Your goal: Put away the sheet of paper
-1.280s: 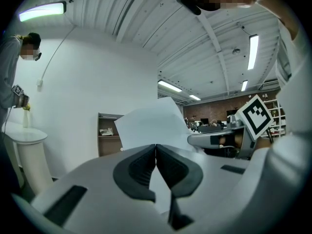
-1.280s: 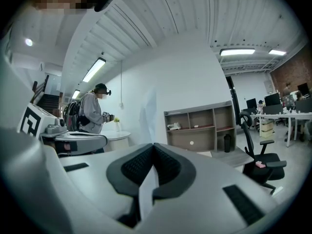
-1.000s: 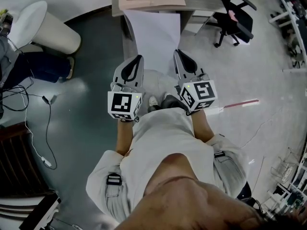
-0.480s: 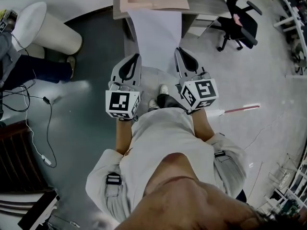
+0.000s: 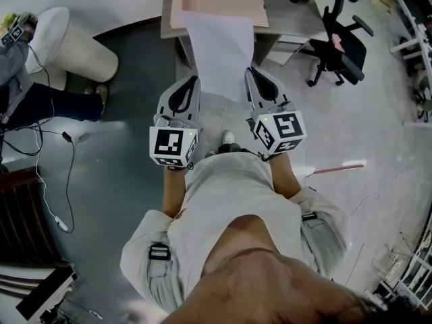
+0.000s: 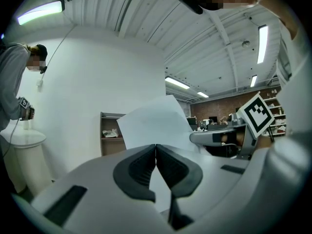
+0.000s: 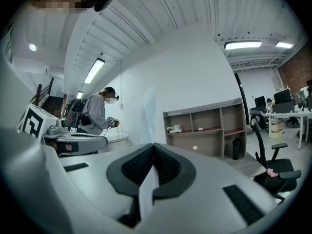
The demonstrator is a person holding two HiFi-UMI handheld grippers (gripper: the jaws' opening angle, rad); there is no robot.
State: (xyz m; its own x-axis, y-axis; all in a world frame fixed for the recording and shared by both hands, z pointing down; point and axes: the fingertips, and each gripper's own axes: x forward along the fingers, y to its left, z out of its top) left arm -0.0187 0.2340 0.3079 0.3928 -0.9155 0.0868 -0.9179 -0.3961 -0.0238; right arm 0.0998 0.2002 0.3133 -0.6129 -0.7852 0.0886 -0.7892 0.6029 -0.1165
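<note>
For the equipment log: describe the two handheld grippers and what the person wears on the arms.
The left gripper and right gripper match: smooth light-grey shells tapering to a point, with dark ribbed pads. Each carries a white cube printed with black square markers and a small green light. No cables show. The person wears a pale top; no sleeve covers the forearms.

The floor [image 5: 115, 174], glossy dark grey at left and pale speckled grey at right, carries a white round pedestal table [image 5: 67, 42], a black wheeled office chair [image 5: 341, 46], a loose black cable [image 5: 66, 138] and a grey-wood shelf unit [image 5: 290, 15] topped by a flat pale-pink board [image 5: 223, 5].
</note>
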